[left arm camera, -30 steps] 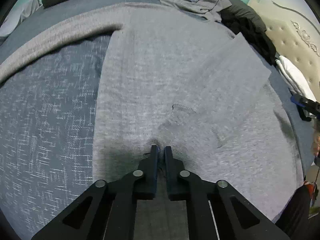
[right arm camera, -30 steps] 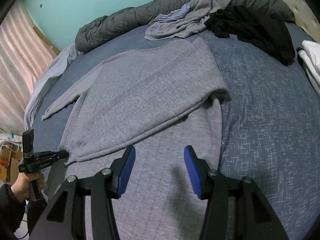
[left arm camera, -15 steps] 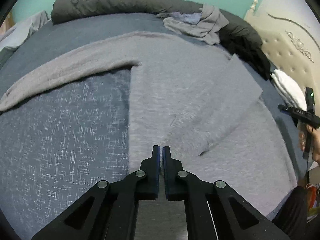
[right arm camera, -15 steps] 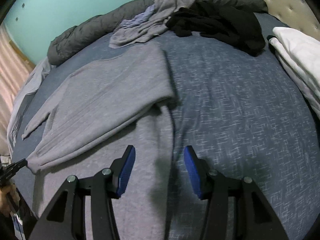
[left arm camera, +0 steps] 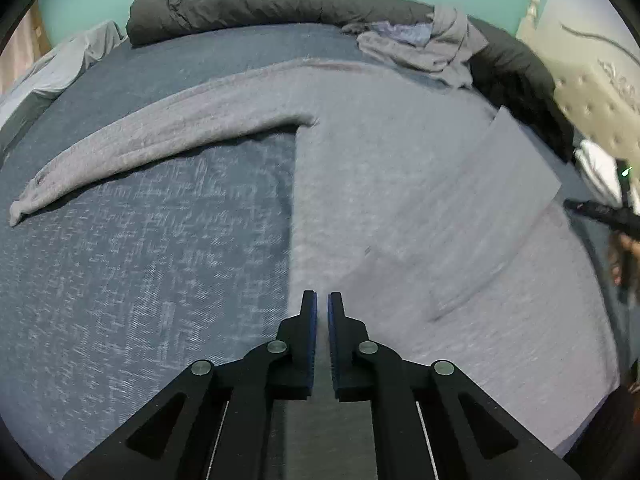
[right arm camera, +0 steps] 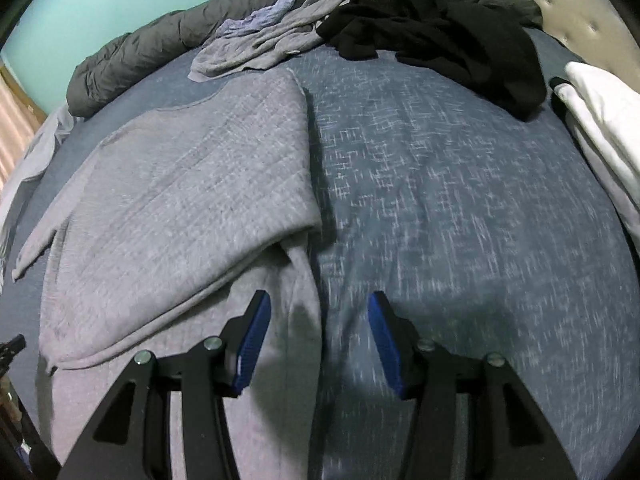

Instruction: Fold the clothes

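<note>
Left gripper point(left arm camera: 322, 300): fingers nearly closed, with only a thin slit between the blue pads; nothing gripped. It hovers over the left side edge of the grey sweater.
Right gripper point(right arm camera: 318, 320): fingers spread wide, holding nothing. It is above the sweater's right edge, straddling the cloth border and the bedspread.
Grey sweater point(right arm camera: 192, 184): lies flat on the bed. The right sleeve is folded across the body. The left sleeve point(left arm camera: 152, 140) is still stretched out to the side.
Bedspread point(right arm camera: 460, 208): dark blue, flecked.
Clothes pile point(right arm camera: 288, 28): crumpled grey and blue garments at the far edge.
Black garment point(right arm camera: 448, 36): beside the pile.
White folded cloth point(right arm camera: 600, 120): at the right edge.
Dark duvet point(left arm camera: 260, 4): rolled along the far side.
</note>
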The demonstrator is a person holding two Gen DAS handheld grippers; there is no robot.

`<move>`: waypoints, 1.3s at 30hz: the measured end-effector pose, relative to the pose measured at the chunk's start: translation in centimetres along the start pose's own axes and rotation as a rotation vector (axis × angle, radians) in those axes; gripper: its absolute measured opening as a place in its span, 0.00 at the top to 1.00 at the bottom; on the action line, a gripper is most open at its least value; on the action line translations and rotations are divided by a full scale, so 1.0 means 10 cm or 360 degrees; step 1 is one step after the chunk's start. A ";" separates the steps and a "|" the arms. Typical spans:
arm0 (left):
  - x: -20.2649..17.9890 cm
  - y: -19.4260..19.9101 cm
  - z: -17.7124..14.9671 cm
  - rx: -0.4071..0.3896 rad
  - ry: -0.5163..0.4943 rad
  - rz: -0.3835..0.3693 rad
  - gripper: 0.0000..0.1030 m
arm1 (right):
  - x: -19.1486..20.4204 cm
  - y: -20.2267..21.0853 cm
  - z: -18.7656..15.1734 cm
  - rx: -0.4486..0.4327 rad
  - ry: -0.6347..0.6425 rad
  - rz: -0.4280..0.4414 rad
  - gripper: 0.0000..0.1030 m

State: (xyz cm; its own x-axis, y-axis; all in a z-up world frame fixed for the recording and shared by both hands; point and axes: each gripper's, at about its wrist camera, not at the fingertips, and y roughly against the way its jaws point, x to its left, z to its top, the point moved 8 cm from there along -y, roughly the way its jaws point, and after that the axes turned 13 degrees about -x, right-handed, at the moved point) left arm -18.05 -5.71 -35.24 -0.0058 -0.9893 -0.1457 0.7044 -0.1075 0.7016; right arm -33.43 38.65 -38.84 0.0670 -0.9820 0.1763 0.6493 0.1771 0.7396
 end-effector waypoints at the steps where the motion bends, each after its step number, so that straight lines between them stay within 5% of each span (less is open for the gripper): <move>1: -0.07 -0.04 0.00 0.0011 -0.0001 -0.0040 0.87 | 0.01 -0.04 0.01 0.0003 0.0008 -0.0005 0.50; 3: -0.20 -0.14 -0.02 0.0047 -0.0016 -0.0106 0.77 | 0.01 -0.15 0.03 0.0011 0.0017 -0.0021 0.50; 11: -0.35 -0.64 -0.28 0.0229 -0.0076 -0.0126 0.76 | 0.00 -0.47 0.13 0.0010 0.0077 -0.0086 0.50; 19: -0.35 -0.67 -0.33 0.0238 -0.0095 -0.0127 0.76 | -0.29 -0.44 0.22 -0.0060 0.0056 -0.0157 0.65; 25: -0.36 -0.67 -0.34 0.0248 -0.0110 -0.0127 0.76 | -0.39 -0.37 0.21 -0.0091 -0.0046 -0.0094 0.67; 39: -0.38 -0.64 -0.34 0.0245 -0.0109 -0.0126 0.76 | -0.08 -0.43 0.25 -0.0094 0.0119 -0.0061 0.67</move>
State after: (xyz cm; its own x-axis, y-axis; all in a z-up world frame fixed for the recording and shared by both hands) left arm -20.09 -0.95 -41.58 -0.1092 -0.9810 -0.1607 0.5827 -0.1941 0.7892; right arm -38.16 38.81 -40.55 0.0962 -0.9905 0.0981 0.6957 0.1373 0.7051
